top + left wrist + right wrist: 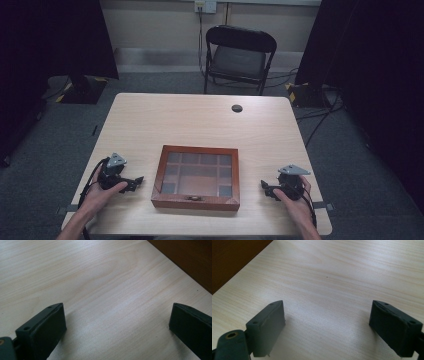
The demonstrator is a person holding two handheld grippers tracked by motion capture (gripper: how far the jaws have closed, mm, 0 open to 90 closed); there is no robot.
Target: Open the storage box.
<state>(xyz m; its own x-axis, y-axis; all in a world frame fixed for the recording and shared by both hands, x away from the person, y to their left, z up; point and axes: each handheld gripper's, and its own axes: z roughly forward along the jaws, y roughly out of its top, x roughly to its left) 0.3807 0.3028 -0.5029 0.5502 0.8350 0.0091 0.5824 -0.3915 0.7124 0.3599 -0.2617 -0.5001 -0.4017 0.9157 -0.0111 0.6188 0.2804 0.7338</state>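
Observation:
A shut wooden box (196, 176) with a glass-paned lid and a small front clasp lies near the table's front edge, in the middle. My left gripper (134, 182) rests on the table to the box's left, pointing toward it, jaws wide open with nothing between them (117, 327). My right gripper (266, 189) rests to the box's right, also aimed at it and open, with only bare tabletop between its jaws (327, 322). A brown side of the box (190, 257) shows at the top right of the left gripper view, and the box side (232, 257) at the top left of the right gripper view.
The light wooden table (200, 125) has a small dark round cap (237, 108) near its far edge. A black folding chair (239, 57) stands behind the table. Cables and dark stands lie on the grey carpet at both sides.

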